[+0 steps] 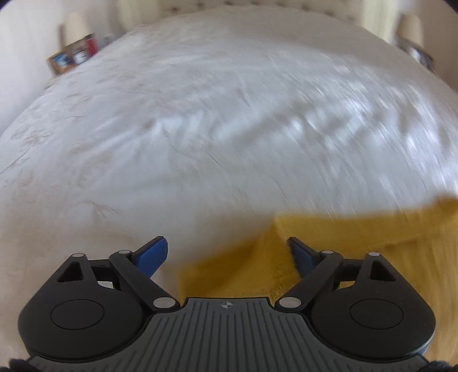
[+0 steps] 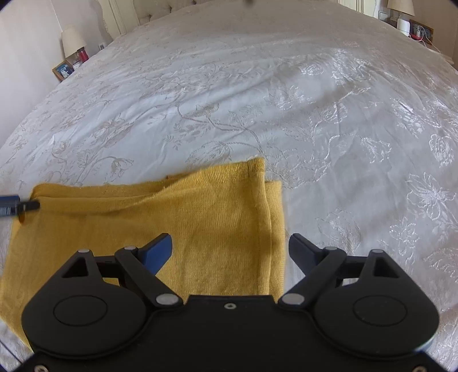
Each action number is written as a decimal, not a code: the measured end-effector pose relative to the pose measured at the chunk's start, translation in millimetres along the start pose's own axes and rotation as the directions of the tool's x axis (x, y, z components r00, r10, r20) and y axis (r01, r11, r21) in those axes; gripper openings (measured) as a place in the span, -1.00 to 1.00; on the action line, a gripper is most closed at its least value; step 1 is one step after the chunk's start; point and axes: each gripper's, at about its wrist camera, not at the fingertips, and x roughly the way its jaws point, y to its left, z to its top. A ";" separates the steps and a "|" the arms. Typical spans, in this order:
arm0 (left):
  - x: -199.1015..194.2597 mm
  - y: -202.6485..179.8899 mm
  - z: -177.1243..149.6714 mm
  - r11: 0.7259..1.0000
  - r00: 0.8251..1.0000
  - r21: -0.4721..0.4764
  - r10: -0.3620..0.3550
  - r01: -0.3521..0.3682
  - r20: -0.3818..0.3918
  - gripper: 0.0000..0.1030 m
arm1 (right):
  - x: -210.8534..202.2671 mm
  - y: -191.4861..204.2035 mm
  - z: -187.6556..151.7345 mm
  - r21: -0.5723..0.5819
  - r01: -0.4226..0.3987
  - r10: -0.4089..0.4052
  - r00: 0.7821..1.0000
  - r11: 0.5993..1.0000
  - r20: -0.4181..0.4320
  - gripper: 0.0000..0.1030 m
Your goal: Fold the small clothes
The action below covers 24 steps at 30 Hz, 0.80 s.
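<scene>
A mustard-yellow knit garment (image 2: 206, 217) lies folded flat on a white embroidered bedspread (image 2: 257, 100). My right gripper (image 2: 230, 246) hovers over its right edge, jaws wide apart, nothing pinched between the blue pads. The left gripper's finger (image 2: 20, 206) shows at the garment's far left corner in the right wrist view. In the blurred left wrist view my left gripper (image 1: 227, 247) stands open above the garment's left end (image 1: 329, 246), its pads (image 1: 151, 253) holding nothing.
The bedspread (image 1: 200, 114) covers a wide bed reaching to a tufted headboard (image 2: 160, 10). A bedside table with a lamp (image 2: 73, 40) and a photo frame (image 2: 63, 70) stands at the far left; another lamp (image 2: 400, 5) is at the far right.
</scene>
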 end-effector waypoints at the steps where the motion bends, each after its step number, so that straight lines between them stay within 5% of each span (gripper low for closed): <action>1: -0.5 8.1 8.5 0.999 1.000 -0.045 0.012 -0.011 0.013 0.74 | -0.6 -0.4 0.6 0.003 -0.003 0.003 1.000 1.000 0.002 0.75; 4: -6.9 28.4 20.3 0.990 1.000 -0.138 0.017 -0.015 0.017 0.74 | 0.2 -4.3 0.5 0.025 -0.014 0.014 1.000 1.000 -0.004 0.77; 6: -13.0 38.8 13.4 0.982 0.999 -0.185 -0.042 0.041 0.000 0.77 | 2.0 -10.5 -2.4 0.064 -0.033 0.034 0.999 0.997 -0.018 0.78; 15: -35.9 40.3 -95.8 0.938 0.951 -0.291 -0.248 0.187 -0.187 0.80 | 6.6 -38.4 -34.6 0.247 -0.159 0.188 0.977 0.956 -0.098 0.88; 19: -39.6 31.6 -114.5 0.936 0.951 -0.286 -0.262 0.208 -0.165 0.99 | 5.0 -44.5 -46.7 0.328 -0.251 0.300 0.948 0.911 -0.108 1.00; 24: -24.4 23.4 -102.4 0.940 0.952 -0.281 -0.248 0.193 -0.177 0.99 | 11.5 -48.6 -55.1 0.380 -0.312 0.380 0.918 0.871 -0.116 1.00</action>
